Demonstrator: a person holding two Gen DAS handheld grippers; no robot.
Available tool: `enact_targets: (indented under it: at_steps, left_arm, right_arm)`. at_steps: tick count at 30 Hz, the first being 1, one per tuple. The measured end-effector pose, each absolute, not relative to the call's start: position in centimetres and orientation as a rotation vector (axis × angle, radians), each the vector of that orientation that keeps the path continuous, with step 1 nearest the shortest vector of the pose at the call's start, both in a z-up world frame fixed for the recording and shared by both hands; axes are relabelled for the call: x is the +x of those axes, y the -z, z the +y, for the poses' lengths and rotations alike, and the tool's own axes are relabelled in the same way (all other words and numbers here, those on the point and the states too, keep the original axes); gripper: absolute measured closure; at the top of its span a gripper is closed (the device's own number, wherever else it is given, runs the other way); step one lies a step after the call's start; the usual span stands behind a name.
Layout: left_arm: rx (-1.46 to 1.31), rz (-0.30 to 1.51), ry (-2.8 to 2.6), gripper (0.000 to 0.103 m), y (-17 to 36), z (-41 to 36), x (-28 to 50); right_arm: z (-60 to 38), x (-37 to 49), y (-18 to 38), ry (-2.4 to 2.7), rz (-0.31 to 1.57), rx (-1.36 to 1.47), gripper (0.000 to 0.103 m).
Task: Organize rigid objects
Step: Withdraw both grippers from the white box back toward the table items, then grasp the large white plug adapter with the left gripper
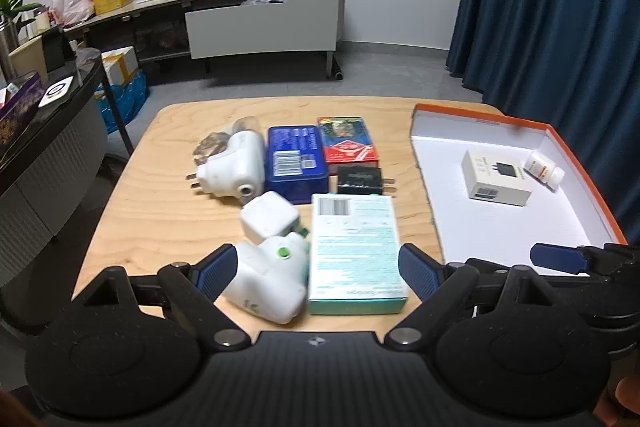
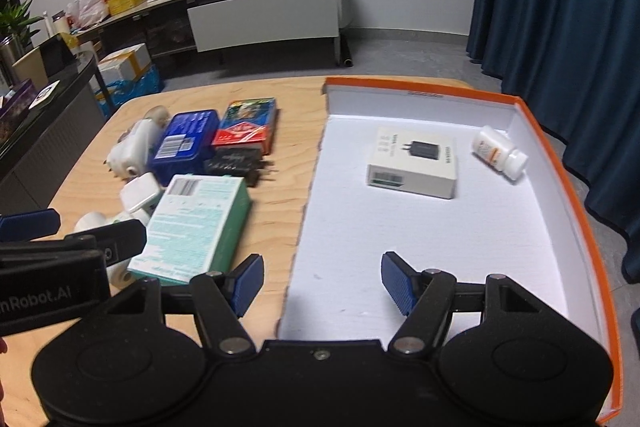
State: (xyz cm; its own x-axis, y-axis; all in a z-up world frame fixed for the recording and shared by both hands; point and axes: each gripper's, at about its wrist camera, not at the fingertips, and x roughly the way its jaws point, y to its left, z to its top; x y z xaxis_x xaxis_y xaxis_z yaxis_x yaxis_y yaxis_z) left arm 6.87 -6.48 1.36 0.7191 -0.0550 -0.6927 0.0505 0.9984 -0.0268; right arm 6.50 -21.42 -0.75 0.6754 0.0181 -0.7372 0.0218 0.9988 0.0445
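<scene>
My left gripper (image 1: 318, 273) hangs open over the near end of the wooden table (image 1: 160, 227). Between its blue pads lie a white plug-in device with a green dot (image 1: 272, 279) and a teal box (image 1: 356, 251), both resting on the table. Behind them are a white cube adapter (image 1: 268, 219), a blue tin (image 1: 296, 159), a red box (image 1: 348, 141), a black adapter (image 1: 362, 181) and another white plug (image 1: 236, 167). My right gripper (image 2: 323, 283) is open and holds nothing, above the left edge of the orange-rimmed white tray (image 2: 400, 239). A white charger box (image 2: 412, 163) and a pill bottle (image 2: 500, 153) lie in the tray.
The tray covers the table's right side, with blue curtains (image 1: 560, 7) close behind it. A dark counter (image 1: 48, 131) stands to the left. A long sideboard (image 1: 260, 23) with clutter runs along the far wall across grey floor.
</scene>
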Motion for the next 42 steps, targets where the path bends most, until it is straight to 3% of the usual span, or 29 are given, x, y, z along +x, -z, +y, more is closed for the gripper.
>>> enact_targets:
  at_steps: [28,42]
  left_arm:
    - [-0.028,0.808,0.01,0.013,1.5,-1.5,7.9]
    - [-0.004,0.797,0.126,0.008,2.9,-0.4,10.1]
  right_arm:
    - [-17.8,7.4,2.0,-0.049,0.861,0.024,0.025]
    - [-17.8,7.8,1.3,-0.061,0.845,0.032,0.025]
